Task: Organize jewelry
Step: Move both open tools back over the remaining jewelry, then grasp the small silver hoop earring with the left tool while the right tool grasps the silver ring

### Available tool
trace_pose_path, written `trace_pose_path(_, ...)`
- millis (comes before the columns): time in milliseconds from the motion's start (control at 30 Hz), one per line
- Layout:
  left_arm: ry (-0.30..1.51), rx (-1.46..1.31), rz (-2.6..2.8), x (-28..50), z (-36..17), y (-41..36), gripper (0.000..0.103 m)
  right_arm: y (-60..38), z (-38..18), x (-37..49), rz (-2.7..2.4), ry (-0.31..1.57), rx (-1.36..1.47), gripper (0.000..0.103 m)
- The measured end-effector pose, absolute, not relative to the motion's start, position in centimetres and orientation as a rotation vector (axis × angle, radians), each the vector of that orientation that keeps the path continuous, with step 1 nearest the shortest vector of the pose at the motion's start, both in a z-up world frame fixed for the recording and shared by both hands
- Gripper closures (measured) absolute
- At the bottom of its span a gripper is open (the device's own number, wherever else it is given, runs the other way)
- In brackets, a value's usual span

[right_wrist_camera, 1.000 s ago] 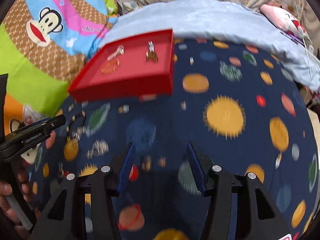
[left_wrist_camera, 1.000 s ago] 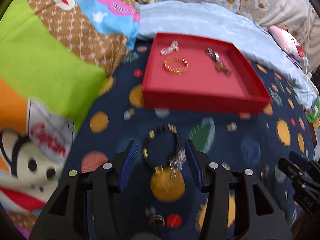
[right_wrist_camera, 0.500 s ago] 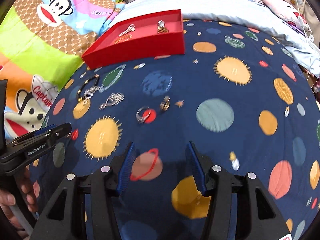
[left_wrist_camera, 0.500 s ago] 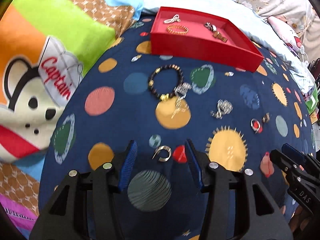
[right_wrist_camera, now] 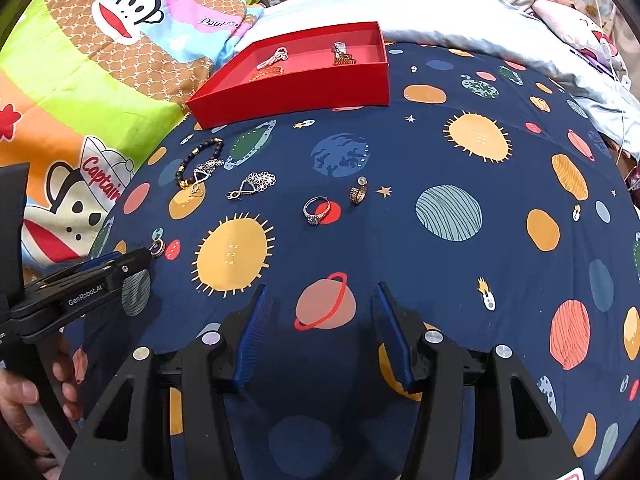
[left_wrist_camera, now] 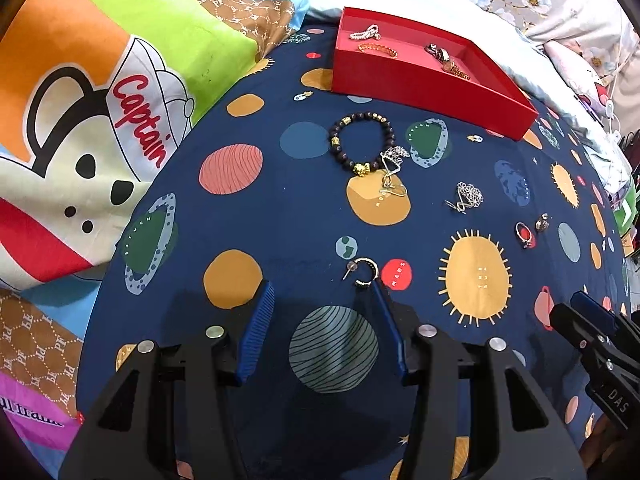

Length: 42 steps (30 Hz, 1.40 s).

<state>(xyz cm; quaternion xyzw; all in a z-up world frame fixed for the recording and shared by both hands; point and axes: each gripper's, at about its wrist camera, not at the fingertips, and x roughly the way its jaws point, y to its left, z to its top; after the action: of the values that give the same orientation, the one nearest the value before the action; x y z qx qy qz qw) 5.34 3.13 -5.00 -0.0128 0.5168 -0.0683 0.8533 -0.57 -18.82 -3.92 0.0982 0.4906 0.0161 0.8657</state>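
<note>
A red tray (left_wrist_camera: pixel 420 88) at the far side of the planet-print cloth holds several jewelry pieces. On the cloth lie a dark bead bracelet (left_wrist_camera: pixel 362 144), a silver pendant chain (left_wrist_camera: pixel 394 172), a silver flower piece (left_wrist_camera: pixel 466 196), a stone ring (left_wrist_camera: pixel 524 234) and a small gold earring (left_wrist_camera: pixel 542 222). A hoop earring (left_wrist_camera: pixel 364 272) lies just ahead of the right fingertip of my left gripper (left_wrist_camera: pixel 322 286), which is open and empty. My right gripper (right_wrist_camera: pixel 320 290) is open over bare cloth, short of the stone ring (right_wrist_camera: pixel 316 210) and the gold earring (right_wrist_camera: pixel 358 192).
A bright cartoon-monkey quilt (left_wrist_camera: pixel 100 120) is heaped along the left. A pale blue sheet (right_wrist_camera: pixel 440 12) and floral bedding lie behind the red tray (right_wrist_camera: pixel 296 96). A person's hand (right_wrist_camera: pixel 28 400) holds the left gripper (right_wrist_camera: pixel 132 258) at the lower left.
Both grippers have drawn back from the tray toward the near side of the cloth. The loose pieces have come into view, and the hoop earring now lies at the left gripper's fingertip.
</note>
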Motion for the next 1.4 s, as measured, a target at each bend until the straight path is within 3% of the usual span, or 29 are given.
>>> trace_pose_path(500, 1.076, -0.003, -0.186, 5.9, -5.4, 0.9, 0.056, -19.2, -4.1, -0.8, 0.026, 1.032, 0.220, 0.050)
trace_pose_path(567, 1.068, 0.009, -0.191, 5.9, -5.5, 0.8, 0.063, -19.2, -4.1, -0.8, 0.025, 1.032, 0.223, 0.050)
trace_pose_path(600, 1.063, 0.018, -0.196, 5.9, -5.5, 0.7, 0.073, -19.2, -4.1, -0.8, 0.025, 1.032, 0.224, 0.050)
trace_pose_path(667, 1.060, 0.031, -0.210, 6.0, -5.5, 0.6, 0.083, -19.2, -4.1, -0.7, 0.024, 1.033, 0.226, 0.050)
trace_pose_path(700, 1.062, 0.025, -0.218, 6.0, -5.4, 0.6, 0.084, -19.2, -4.1, -0.7, 0.025, 1.033, 0.225, 0.050)
trace_pose_path(1200, 1.008, -0.002, -0.259, 5.4, -2.3, 0.7, 0.085, -20.1, -4.0, 1.9, 0.025, 1.023, 0.272, 0.050)
trace_pose_path(1400, 1.017, -0.014, -0.252, 5.4, -2.2, 1.1, 0.085, -19.2, -4.7, 3.9, 0.050, 1.037, 0.261, 0.060)
